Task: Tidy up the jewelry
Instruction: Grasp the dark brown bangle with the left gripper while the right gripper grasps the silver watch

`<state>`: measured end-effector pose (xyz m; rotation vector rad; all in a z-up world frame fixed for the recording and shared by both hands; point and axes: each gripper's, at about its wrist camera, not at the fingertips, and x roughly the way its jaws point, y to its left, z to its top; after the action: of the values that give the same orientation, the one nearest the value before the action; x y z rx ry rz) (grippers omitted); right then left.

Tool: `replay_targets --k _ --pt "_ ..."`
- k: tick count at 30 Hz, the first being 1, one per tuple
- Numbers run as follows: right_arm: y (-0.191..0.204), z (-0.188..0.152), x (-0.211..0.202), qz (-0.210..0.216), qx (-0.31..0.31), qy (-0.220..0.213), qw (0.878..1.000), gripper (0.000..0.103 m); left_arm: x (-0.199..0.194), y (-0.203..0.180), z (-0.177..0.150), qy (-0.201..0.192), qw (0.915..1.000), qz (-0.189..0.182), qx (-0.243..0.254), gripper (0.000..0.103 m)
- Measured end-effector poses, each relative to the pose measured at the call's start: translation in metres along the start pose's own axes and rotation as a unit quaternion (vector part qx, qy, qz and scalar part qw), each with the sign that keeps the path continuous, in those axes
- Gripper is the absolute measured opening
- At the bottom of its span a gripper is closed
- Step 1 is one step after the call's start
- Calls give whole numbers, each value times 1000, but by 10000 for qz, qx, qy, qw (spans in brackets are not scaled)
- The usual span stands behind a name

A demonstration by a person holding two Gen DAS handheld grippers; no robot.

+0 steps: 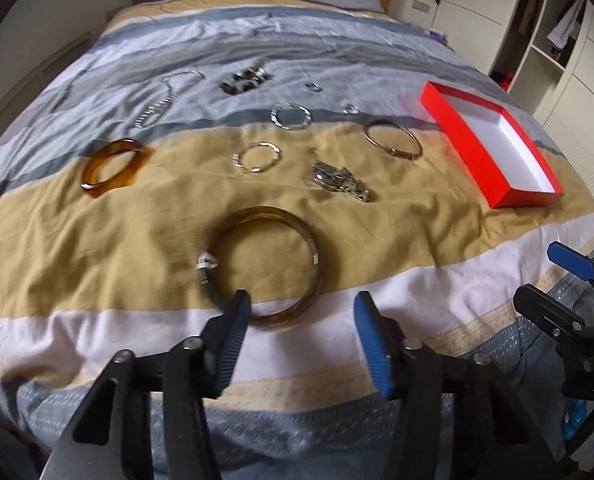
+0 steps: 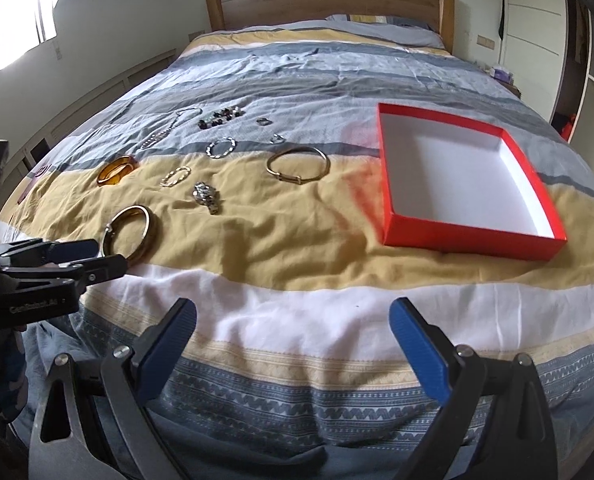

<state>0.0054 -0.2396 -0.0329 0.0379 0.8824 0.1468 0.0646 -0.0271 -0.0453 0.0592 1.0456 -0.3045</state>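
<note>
Jewelry lies spread on a striped bedspread. A large brown bangle (image 1: 269,264) with silver clasps lies nearest, just ahead of my left gripper (image 1: 303,312), which is open and empty; the bangle's near rim sits between the fingertips. It also shows in the right wrist view (image 2: 131,232). Beyond it lie an amber bangle (image 1: 113,168), a silver watch (image 1: 339,180), a gold bangle (image 1: 393,138), two silver bracelets (image 1: 257,157) (image 1: 291,117), a chain necklace (image 1: 165,100) and a beaded bracelet (image 1: 243,80). A red box (image 2: 469,240), white inside, stands open at the right. My right gripper (image 2: 293,316) is open and empty over the bed's near edge.
Two small rings (image 1: 351,109) (image 1: 313,87) lie near the grey stripe. A wooden headboard (image 2: 329,0) closes the far end. White wardrobes and shelves (image 2: 537,20) stand to the right of the bed. A window (image 2: 13,12) is at the left.
</note>
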Motion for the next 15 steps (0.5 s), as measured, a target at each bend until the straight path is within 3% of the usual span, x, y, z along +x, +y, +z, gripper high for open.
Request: replay_targets --k 5,8,10,15 --pt "-3 3 6 76 -20 45 10000 97 25 -3 9 201 9998 -51 74 29" --pt "1 10 14 194 -148 62 9997 97 40 -5 11 286 9992 107 252 22" --pt "5 17 20 288 -241 64 9993 97 43 -2 11 241 9990 232 281 10" --pt "21 40 43 661 -411 105 9969 96 40 25 14 145 9996 212 -88 9"
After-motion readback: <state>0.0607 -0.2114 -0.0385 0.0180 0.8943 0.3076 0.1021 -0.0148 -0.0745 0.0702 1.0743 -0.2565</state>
